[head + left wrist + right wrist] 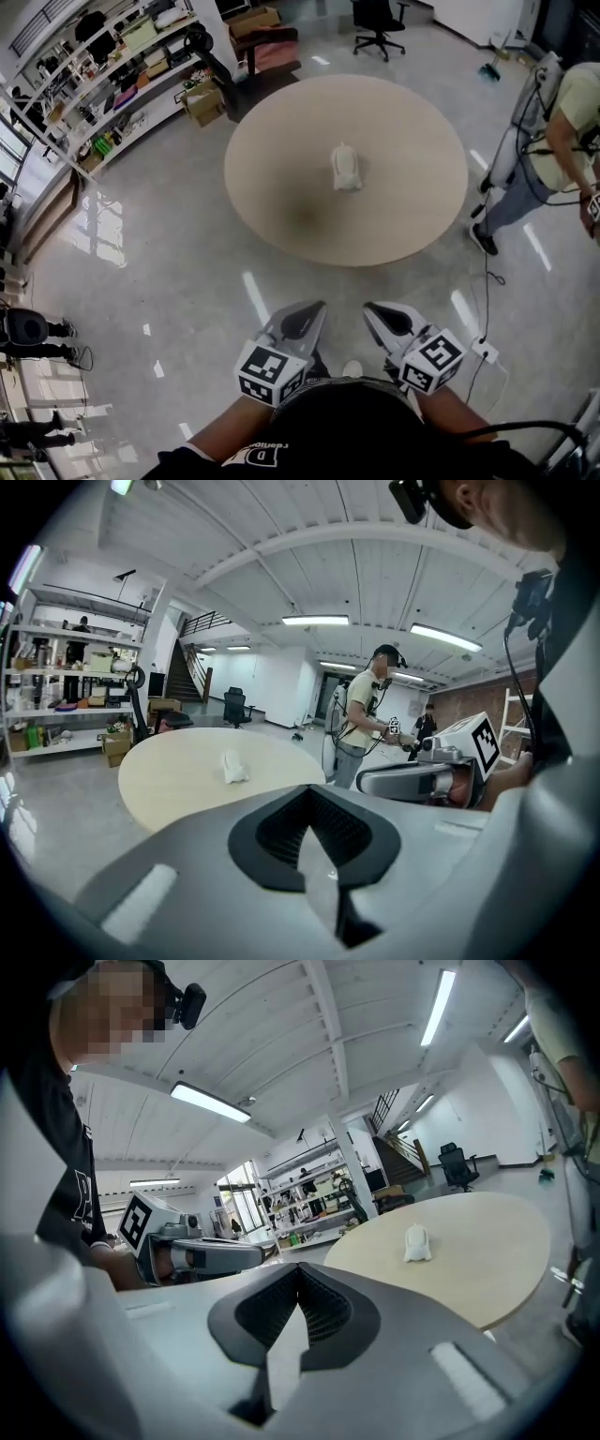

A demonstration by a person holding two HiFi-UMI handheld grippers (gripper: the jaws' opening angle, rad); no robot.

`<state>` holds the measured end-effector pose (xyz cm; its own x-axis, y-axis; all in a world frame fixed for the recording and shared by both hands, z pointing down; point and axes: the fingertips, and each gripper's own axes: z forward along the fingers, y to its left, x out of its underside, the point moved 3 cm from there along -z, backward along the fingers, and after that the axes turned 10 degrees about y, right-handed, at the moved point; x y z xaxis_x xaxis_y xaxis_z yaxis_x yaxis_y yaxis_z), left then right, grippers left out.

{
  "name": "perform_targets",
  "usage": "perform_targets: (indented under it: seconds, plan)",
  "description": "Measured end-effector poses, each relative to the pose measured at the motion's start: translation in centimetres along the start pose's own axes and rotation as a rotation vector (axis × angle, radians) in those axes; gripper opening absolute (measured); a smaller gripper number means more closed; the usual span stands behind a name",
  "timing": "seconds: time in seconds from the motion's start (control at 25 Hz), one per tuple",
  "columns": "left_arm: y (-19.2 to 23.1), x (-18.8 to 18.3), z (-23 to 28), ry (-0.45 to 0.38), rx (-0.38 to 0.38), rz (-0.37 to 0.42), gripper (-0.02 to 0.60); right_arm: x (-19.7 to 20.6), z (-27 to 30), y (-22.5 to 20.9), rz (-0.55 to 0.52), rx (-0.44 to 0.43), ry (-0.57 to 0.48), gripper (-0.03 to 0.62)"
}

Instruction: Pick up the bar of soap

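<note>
Head view first: both grippers are tucked in low, close to the person's body. The left gripper [302, 317] and right gripper [382, 317] sit side by side, tips pointing toward the round table [281, 197]. The bar of soap [346, 169] (pale, kind of lumpy-looking from up here) lies near the middle of the tabletop, well ahead of both sets of jaws and roughly on the line between them. There's bare floor between the tips and the table edge. Another person [562, 122] stands off beyond the right gripper's side of the table, and shelves [112, 75] run far out past the left gripper's side.

Left gripper view: the jaws are pressed together with nothing between them. The soap [232, 766] is far out in front, a bit to the left of the jaw line, alone on the table. The right gripper [412, 780] shows just off to the right, level with these jaws.

Right gripper view: same deal, the jaws are closed tight and empty. The soap [415, 1241] is well ahead and to the right of the jaw line. The left gripper [206, 1255] is close by on the left.
</note>
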<state>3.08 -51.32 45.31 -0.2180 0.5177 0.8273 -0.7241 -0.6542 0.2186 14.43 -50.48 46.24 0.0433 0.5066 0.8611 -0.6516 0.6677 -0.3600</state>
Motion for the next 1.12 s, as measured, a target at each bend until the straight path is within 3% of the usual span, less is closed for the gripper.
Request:
perform_targets:
  seconds: [0.16, 0.48, 0.72, 0.88, 1.12]
  plan:
    - [3.9, -1.8, 2.1, 0.012, 0.051, 0.031, 0.006, -2.5, 3.3, -2.1, 0.015, 0.05, -0.013, 0.008]
    - [14.7, -9.6, 3.0, -0.077, 0.097, 0.08, 0.006, -9.6, 10.0, -3.5, -0.012, 0.143, -0.045, 0.008]
    - [20.2, -10.2, 3.7, -0.036, 0.175, 0.098, 0.006, -11.9, 14.6, -4.3, 0.017, 0.227, -0.045, 0.009]
    - [23.5, -10.9, 4.7, -0.015, 0.18, 0.102, 0.006, -13.0, 16.7, -5.5, 0.04, 0.279, -0.029, 0.009]
    - [24.8, -11.0, 7.2, 0.004, 0.219, 0.081, 0.006, -13.1, 17.9, -8.8, 0.059, 0.335, 0.018, 0.009]
